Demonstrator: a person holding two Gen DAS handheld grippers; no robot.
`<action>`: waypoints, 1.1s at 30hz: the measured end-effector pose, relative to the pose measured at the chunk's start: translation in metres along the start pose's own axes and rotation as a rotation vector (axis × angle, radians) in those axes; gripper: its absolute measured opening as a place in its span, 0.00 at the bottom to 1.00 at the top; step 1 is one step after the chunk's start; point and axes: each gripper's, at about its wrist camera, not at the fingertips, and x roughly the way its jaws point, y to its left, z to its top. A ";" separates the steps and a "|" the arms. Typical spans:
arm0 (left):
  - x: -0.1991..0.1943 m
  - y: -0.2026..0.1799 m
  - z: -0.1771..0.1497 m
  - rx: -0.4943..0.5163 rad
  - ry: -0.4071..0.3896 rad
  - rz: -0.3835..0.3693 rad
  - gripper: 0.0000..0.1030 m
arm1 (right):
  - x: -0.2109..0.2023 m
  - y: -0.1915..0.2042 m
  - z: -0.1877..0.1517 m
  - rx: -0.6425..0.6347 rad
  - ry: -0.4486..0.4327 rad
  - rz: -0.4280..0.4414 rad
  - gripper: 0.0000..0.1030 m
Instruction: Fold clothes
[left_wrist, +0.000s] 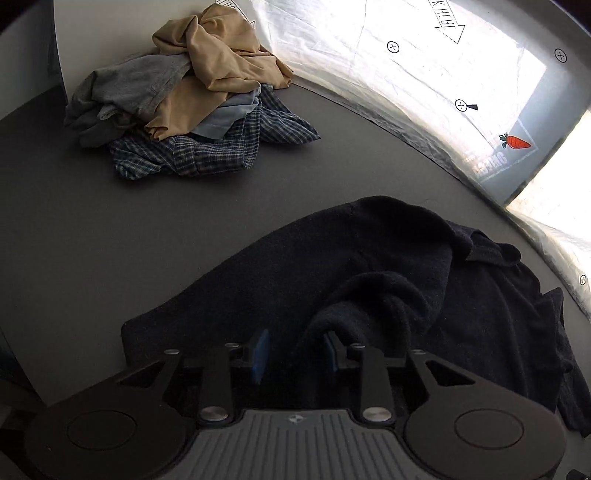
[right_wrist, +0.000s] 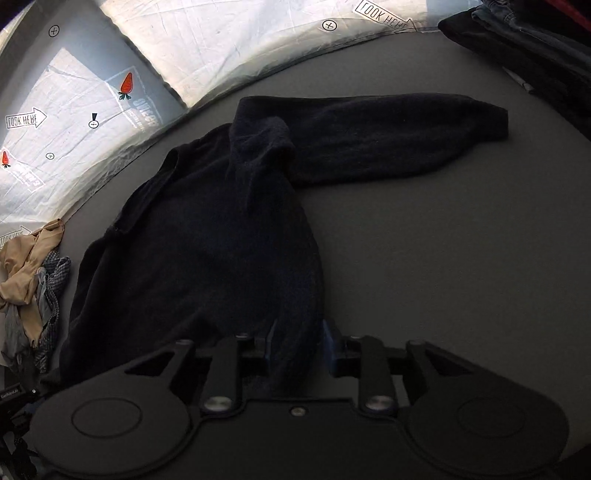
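Bare table (right_wrist: 443, 258) right of black sweater (right_wrist: 207, 240); clothes pile (left_wrist: 192, 99) blocks far-left corner.

Fuzzy matt knit sweater (right_wrist: 207, 236) on smooth matt grey tabletop (right_wrist: 443, 258).

- The tips of the left tongs (left_wrist: 295, 350) are partly covered by a bunched fold of the black sweater (left_wrist: 369, 258); whether the fold is pinched cannot be told.
- The hem of the sweater is hidden behind the right tongs (right_wrist: 299, 339), so their grip cannot be judged.
- The dark garments (right_wrist: 517, 33) at the counter's far right corner are cut off by the picture's edge.
- The lower items in the clothes pile (left_wrist: 192, 99) are largely covered.
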 end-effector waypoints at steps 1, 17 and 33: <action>-0.004 -0.004 -0.001 0.013 -0.019 -0.003 0.46 | 0.002 -0.001 0.000 -0.002 -0.003 -0.006 0.43; 0.037 -0.151 -0.053 0.310 0.100 -0.115 0.89 | 0.025 -0.041 0.032 -0.003 -0.105 -0.083 0.64; 0.118 -0.215 -0.088 0.317 0.326 0.126 0.97 | 0.093 -0.170 0.111 0.081 -0.304 -0.298 0.60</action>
